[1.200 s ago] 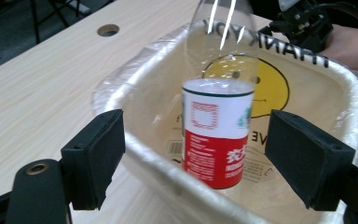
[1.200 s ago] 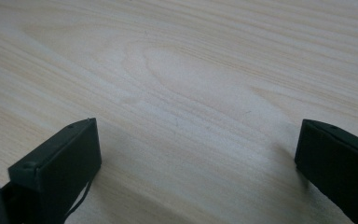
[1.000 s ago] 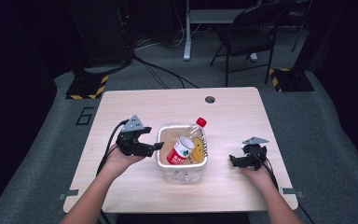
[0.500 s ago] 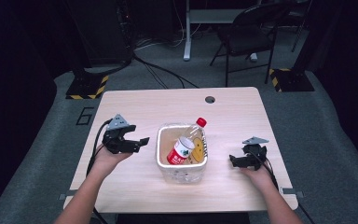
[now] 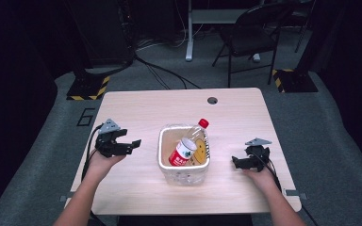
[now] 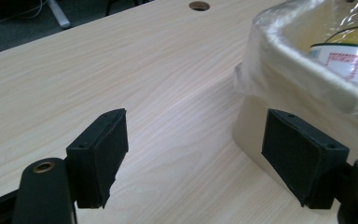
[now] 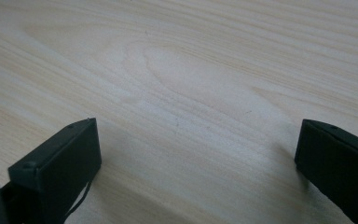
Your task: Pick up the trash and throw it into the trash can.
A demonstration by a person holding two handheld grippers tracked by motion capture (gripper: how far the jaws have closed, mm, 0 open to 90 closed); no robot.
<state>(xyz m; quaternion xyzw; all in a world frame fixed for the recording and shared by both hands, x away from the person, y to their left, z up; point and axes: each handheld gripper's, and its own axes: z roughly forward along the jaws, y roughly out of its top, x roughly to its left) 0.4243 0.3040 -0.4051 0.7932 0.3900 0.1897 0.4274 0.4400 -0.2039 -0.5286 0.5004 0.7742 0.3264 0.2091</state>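
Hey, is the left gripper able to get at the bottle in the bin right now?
Probably yes. The left gripper is open beside the bin, and the bottle pokes out the open top, uncovered.

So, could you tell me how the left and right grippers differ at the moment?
The left gripper is lifted above the table, aimed at the bin; the right gripper sits low at the table, farther from the bin. Both are open and hold nothing.

Bottle [image 5: 187, 146] in bin [image 5: 166, 162], mid-table [image 5: 141, 108]
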